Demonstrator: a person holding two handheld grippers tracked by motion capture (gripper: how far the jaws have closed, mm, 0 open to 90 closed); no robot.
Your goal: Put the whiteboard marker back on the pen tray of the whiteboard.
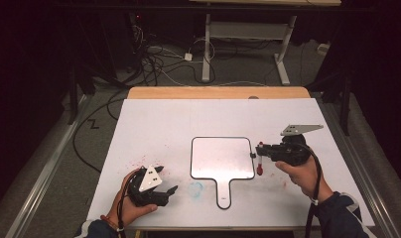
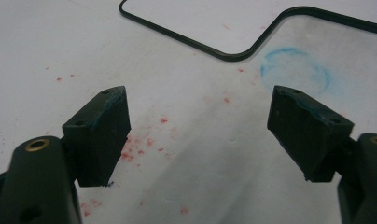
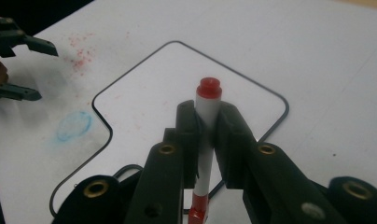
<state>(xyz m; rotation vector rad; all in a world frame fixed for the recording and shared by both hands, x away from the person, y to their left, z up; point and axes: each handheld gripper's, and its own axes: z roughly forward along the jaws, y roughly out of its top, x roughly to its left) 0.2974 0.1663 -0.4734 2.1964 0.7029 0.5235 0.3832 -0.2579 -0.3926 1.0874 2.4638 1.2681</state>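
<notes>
Step in hand, as judged: marker carried to the board, writing not yet begun. Right gripper [image 3: 206,122] is clamped on a white marker pen with red cap and red end [image 3: 207,109], held upright at the right edge of the small white handheld whiteboard with black rim and handle [image 1: 222,157]. Board face looks blank. Left gripper [image 2: 198,135] rests near the board's handle, jaws wide apart, nothing between them.

Next move likely calls for uncapping; the free left gripper could pinch the cap.

White table [image 1: 178,119] carries red specks and a blue smudge [image 1: 195,189]. Dark room beyond; cables [image 1: 154,62] on the floor, another table's legs behind
</notes>
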